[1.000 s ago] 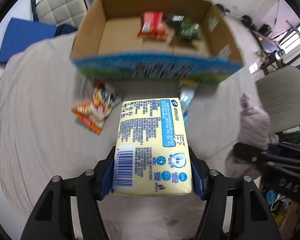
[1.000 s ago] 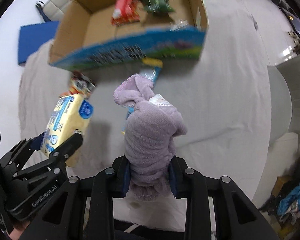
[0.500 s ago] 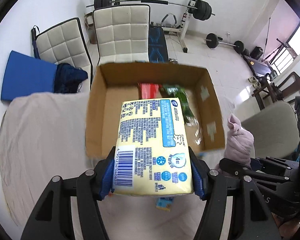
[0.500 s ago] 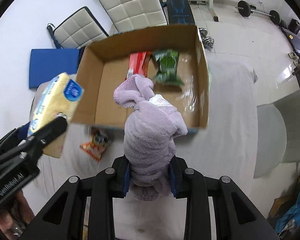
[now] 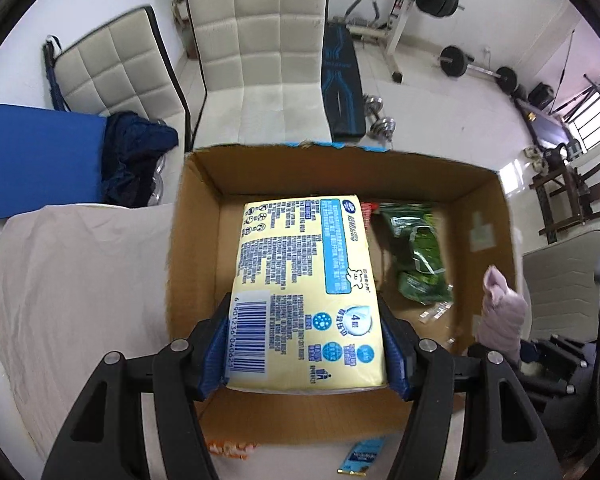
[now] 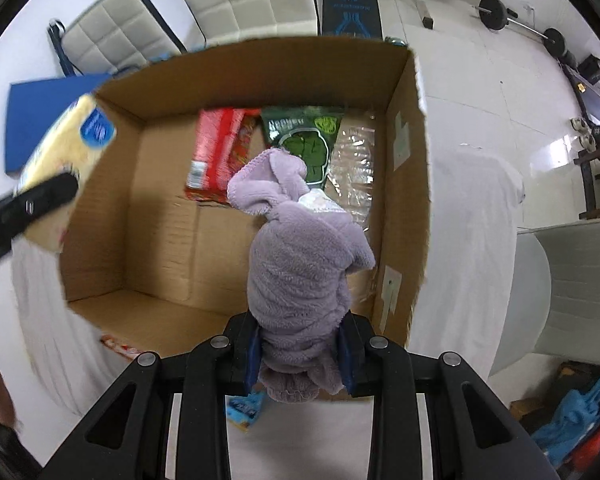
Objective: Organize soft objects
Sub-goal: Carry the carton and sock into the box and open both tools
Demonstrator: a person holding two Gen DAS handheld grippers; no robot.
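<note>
Yellow plastic wraps the tissue pack [image 5: 306,292], which the left tongs [image 5: 305,350] clench by its near end, their blue pads [image 5: 216,344] pressed to both sides; the pack hangs over the left half of the open cardboard box [image 5: 196,248]; lilac fleece, a bunched soft cloth [image 6: 300,264], is pinched at its lower end by the right tongs [image 6: 300,354] and stands up over the box's near right corner; inside the box lie a red packet [image 6: 216,156], a green packet [image 6: 308,136] and a clear wrapper [image 6: 354,168], all toward the far wall, with bare cardboard floor nearer the camera.

By my reading the step in hand is delivery of both soft things into the box; the next move calls for lowering each toward the bare floor and opening the tongs there, the pack on the left and the cloth to its right so neither lands on the other; the cloth sits close to the right wall and may snag on the rim.

Outside the near wall an orange snack bag [image 5: 228,449] and a blue sachet [image 5: 362,458] lie on the pale sheet [image 5: 80,280] covering the counter; beyond stand two cream quilted chairs [image 5: 260,60], a blue mat [image 5: 40,160] and a weight bench [image 5: 342,80] with barbells on a white tiled floor.
</note>
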